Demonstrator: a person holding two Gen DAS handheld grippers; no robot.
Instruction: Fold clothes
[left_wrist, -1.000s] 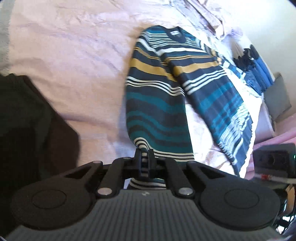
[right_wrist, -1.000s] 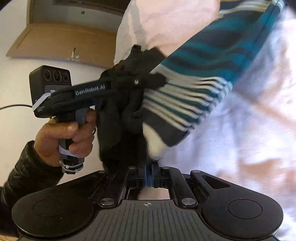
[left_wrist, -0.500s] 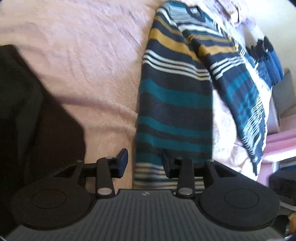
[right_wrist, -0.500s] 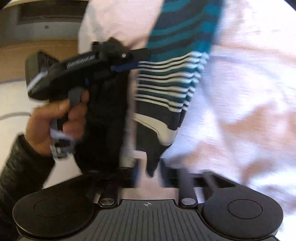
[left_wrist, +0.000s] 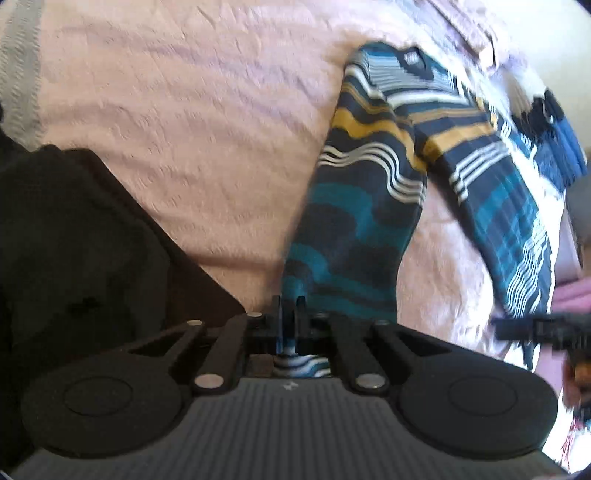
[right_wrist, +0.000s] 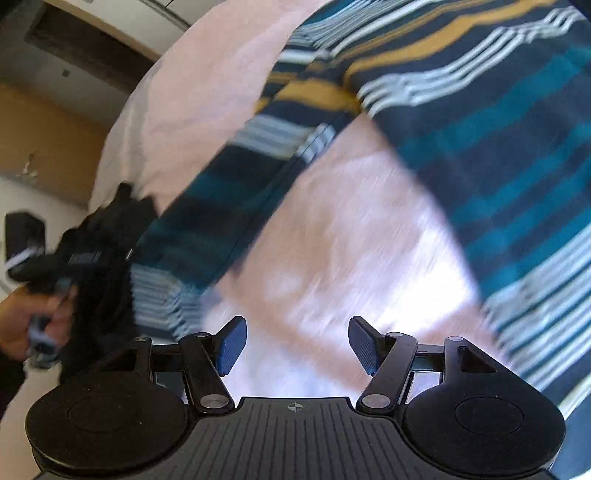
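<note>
A striped sweater (left_wrist: 362, 229) in navy, teal, mustard and white lies on the pink bedspread (left_wrist: 184, 129), one sleeve (left_wrist: 509, 221) stretched out to the right. My left gripper (left_wrist: 290, 314) is closing, its jaws nearly together with the sweater's white-striped hem pinched between them. In the right wrist view, the sweater (right_wrist: 480, 129) fills the upper right, blurred by motion. My right gripper (right_wrist: 295, 343) hangs open above bare bedspread (right_wrist: 332, 240), nothing between its blue pads (right_wrist: 231, 343). The left gripper (right_wrist: 74, 254) shows at that view's left edge, on the hem.
A black garment (left_wrist: 74, 258) covers the bed's left side. Blue and dark clothes (left_wrist: 561, 147) lie at the far right. The right gripper (left_wrist: 535, 328) pokes in at the right edge. Beyond the bed stand a wooden cabinet (right_wrist: 37, 140) and a wall; a hand (right_wrist: 22, 325) grips the left tool.
My right gripper let go of the sweater's hem, opened wide and swung away over the bedspread. My left gripper opened, sank and shut again on the hem.
</note>
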